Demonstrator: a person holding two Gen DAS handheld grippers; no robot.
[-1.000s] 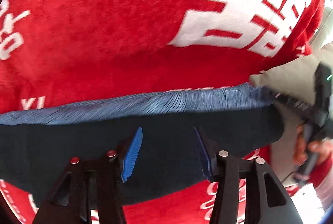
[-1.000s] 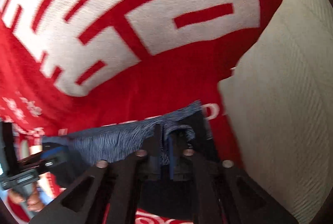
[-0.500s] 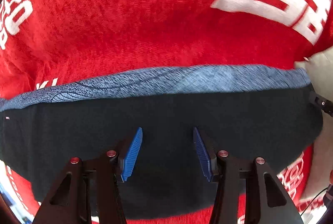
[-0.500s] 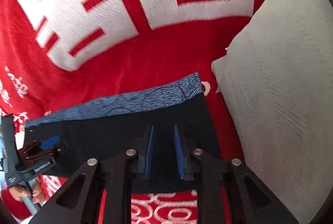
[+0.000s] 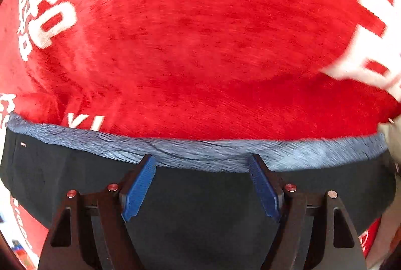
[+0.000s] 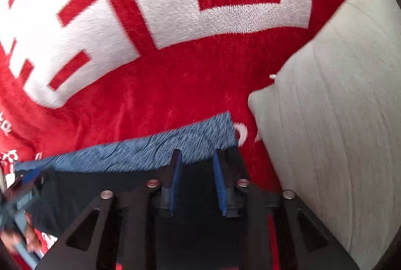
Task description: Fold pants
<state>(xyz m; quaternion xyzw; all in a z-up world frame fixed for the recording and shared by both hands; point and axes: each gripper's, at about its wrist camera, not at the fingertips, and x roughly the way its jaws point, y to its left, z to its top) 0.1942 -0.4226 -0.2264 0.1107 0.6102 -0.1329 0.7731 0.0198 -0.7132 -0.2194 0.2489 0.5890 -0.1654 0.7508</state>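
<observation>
The dark navy pants lie flat on a red blanket, with their blue heathered waistband along the far edge. My left gripper is open over the middle of the pants, its fingertips at the waistband. In the right wrist view the pants and waistband show again. My right gripper is open and empty over their right end, pads a little apart. The left gripper shows at the far left of that view.
The red blanket with white lettering covers the surface and shows in the right wrist view too. A beige cushion lies close to the right of the pants, its corner near the waistband end.
My right gripper has let go of the waistband corner and opened. The pants now lie spread flat. Both grippers have drawn nearer to the waistband.
</observation>
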